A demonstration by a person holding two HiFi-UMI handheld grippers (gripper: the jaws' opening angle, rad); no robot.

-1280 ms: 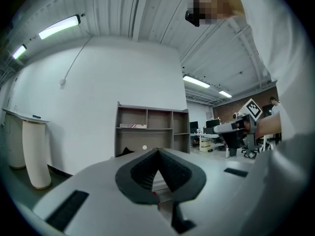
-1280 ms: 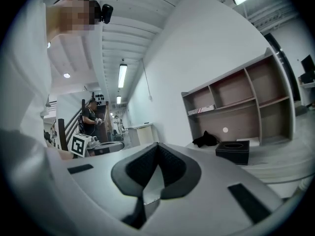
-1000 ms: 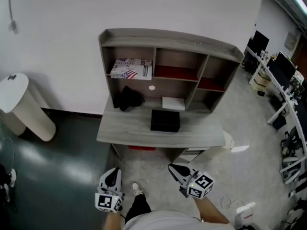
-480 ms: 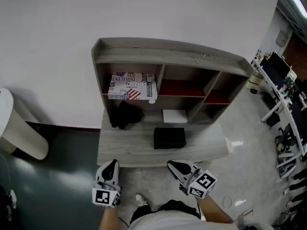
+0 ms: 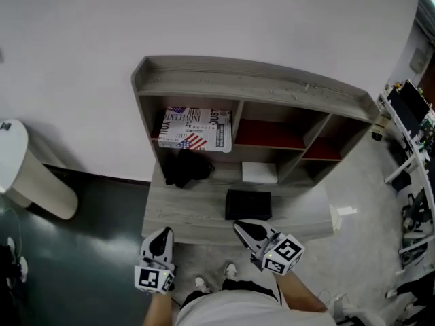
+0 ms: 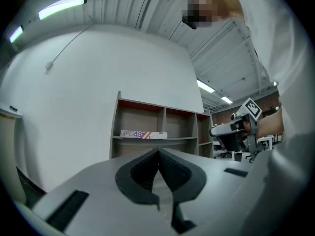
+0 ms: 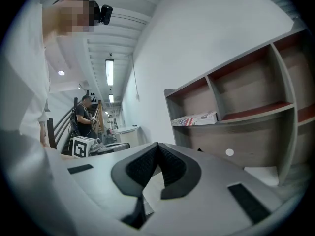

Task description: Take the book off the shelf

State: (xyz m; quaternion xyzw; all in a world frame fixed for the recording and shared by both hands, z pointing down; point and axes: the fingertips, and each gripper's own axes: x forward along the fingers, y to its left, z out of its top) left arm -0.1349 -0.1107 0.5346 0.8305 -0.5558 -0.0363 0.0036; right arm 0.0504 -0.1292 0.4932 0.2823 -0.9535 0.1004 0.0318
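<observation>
1. The book with a white printed cover and a flag pattern (image 5: 196, 129) lies flat on the upper left shelf of the grey wooden shelf unit (image 5: 251, 87). This unit stands at the back of the grey wooden bench (image 5: 180, 212), against the white wall. The book's long side runs along the open front of its compartment, so we judge it can be taken from the front.
2. The left hand-held gripper (image 5: 162, 235) is low, in front of the bench edge. Its jaws are together and nothing is between them.
3. The right hand-held gripper (image 5: 239, 227) is also closed and empty, pad against pad. Its tips are near the front edge of the bench, close to the flat black box (image 5: 248, 204).
4. Both hand-held grippers are well apart from the book, and both gripper views look up toward it. We judge that the task is only at the approach. The jaws are together because there is nothing to hold yet, and one pair must open before it reaches the book.
5. A dark crumpled thing (image 5: 187, 168) sits in the compartment under the book, and a flat white thing (image 5: 259, 172) lies in the middle lower compartment. The reach goes above them and above the black box, so we think a high path is safer
</observation>
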